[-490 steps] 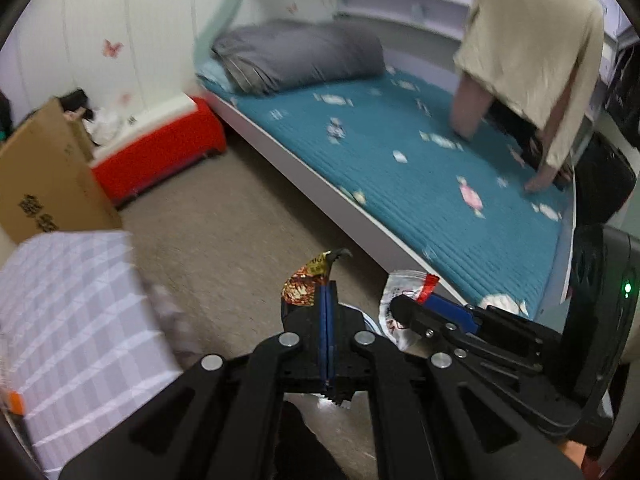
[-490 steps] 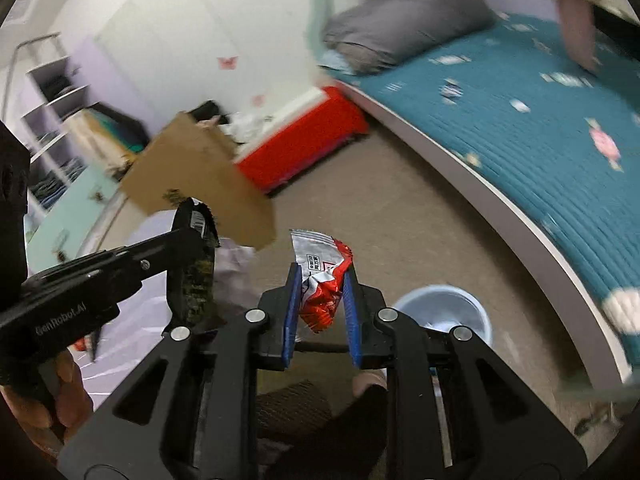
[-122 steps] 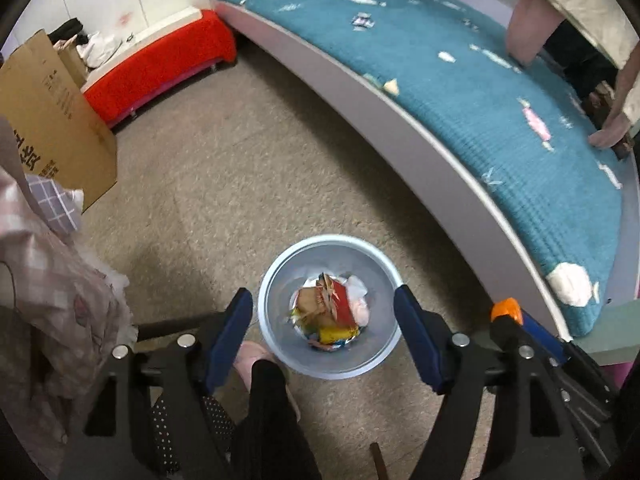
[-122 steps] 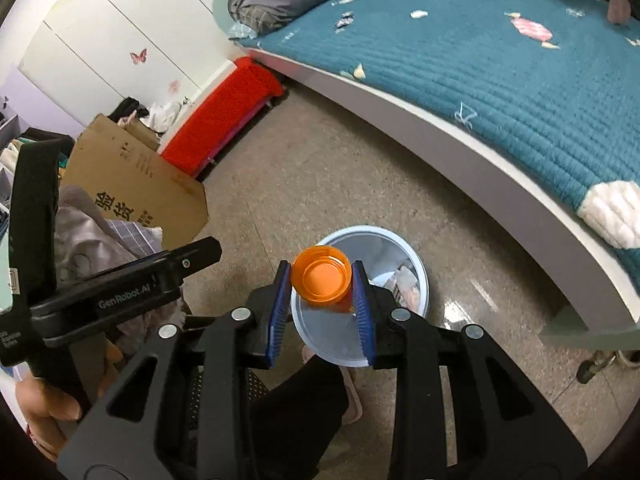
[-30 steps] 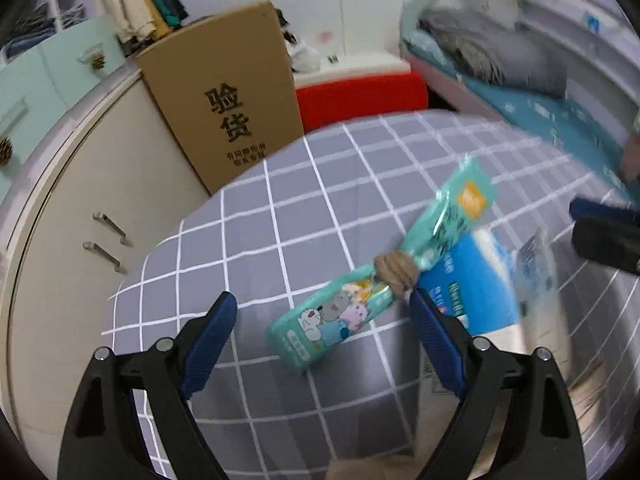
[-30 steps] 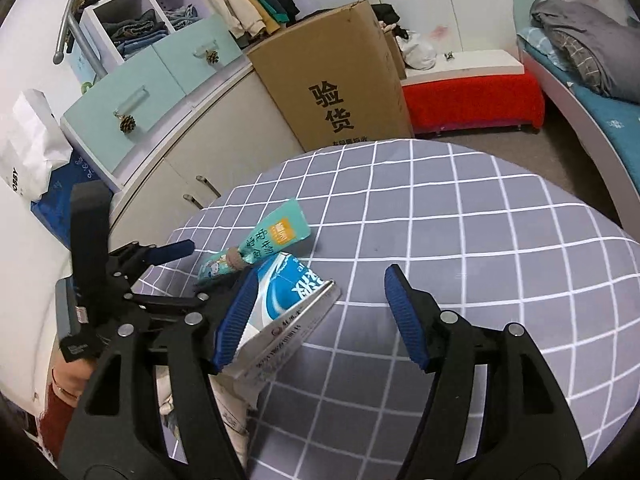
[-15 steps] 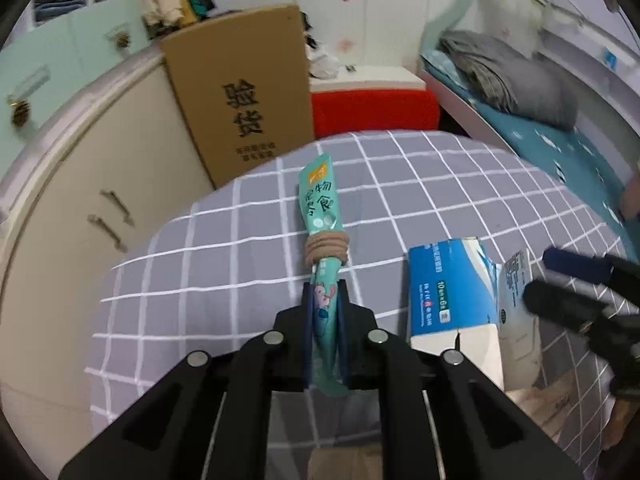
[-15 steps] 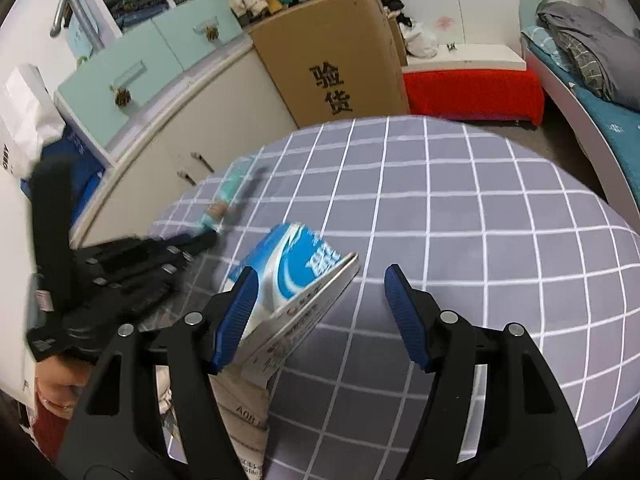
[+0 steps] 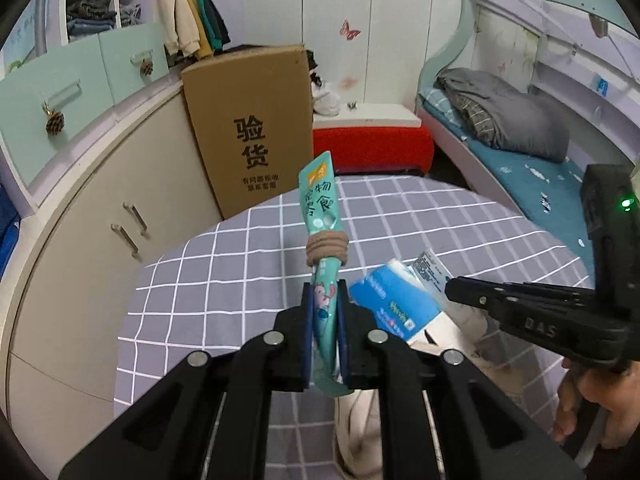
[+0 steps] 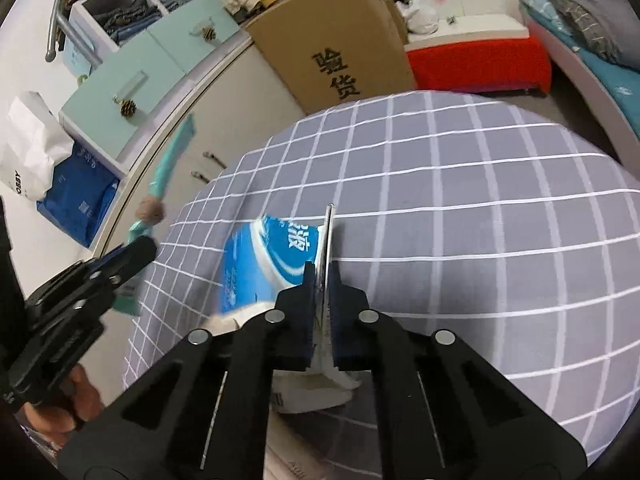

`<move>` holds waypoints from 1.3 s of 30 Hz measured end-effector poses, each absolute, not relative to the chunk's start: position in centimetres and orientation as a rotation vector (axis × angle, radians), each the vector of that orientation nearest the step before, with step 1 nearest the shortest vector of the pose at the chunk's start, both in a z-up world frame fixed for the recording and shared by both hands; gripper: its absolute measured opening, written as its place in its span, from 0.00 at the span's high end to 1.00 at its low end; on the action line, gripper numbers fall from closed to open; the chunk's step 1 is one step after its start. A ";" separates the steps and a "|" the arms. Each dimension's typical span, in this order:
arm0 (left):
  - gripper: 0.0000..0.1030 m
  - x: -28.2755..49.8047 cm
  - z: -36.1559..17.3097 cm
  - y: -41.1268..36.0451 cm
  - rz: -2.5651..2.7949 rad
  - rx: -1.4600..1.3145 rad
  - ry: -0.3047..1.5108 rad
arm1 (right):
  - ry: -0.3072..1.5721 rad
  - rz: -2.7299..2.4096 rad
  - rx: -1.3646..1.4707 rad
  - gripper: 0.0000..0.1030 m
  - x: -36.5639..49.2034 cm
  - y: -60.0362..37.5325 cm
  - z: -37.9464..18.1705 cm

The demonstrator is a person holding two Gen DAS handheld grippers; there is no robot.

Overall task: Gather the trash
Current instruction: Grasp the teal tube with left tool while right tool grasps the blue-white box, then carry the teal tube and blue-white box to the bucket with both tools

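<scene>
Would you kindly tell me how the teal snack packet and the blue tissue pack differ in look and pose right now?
The teal snack packet is long, narrow and cinched by a brown hair tie; the blue tissue pack is broad and flat. The packet stands upright above the checked tablecloth; the pack lies low over it. Each is clamped in a hand-held gripper: packet left, pack right.

Both fisheye views ride close behind their own black grippers, tilted down over the round table in grey white-checked cloth (image 9: 400, 216). The left wrist view faces the table's far edge and the tall brown cardboard box (image 9: 256, 120). The right wrist view looks from above the near edge, perhaps slightly higher. Both share tabletop, box and the red bench (image 10: 476, 64).
</scene>
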State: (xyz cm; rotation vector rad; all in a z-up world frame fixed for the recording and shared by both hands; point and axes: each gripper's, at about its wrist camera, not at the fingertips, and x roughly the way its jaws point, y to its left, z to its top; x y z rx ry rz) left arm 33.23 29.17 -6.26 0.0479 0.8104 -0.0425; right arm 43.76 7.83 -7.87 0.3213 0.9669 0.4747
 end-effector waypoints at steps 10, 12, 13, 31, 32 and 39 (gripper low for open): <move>0.90 30.7 -4.2 23.0 -0.114 0.042 0.777 | 0.847 0.406 0.343 0.94 40.2 1.7 -5.3; 0.90 30.3 -3.8 21.5 -0.142 0.038 0.774 | 0.816 0.394 0.352 0.94 39.2 -0.2 -4.5; 0.90 30.0 -3.6 20.4 -0.163 0.039 0.773 | 0.799 0.392 0.370 0.94 38.5 -1.6 -4.1; 0.90 26.3 -9.0 -7.9 -0.577 0.093 0.903 | 0.698 0.083 0.636 0.94 25.0 -30.7 -9.4; 0.90 26.3 -10.0 -9.6 -0.592 0.094 0.920 | 0.710 0.051 0.651 0.94 24.3 -32.4 -10.7; 0.90 26.7 -18.9 -18.7 -0.638 0.141 1.097 | 0.784 -0.109 0.705 0.94 21.3 -39.7 -18.0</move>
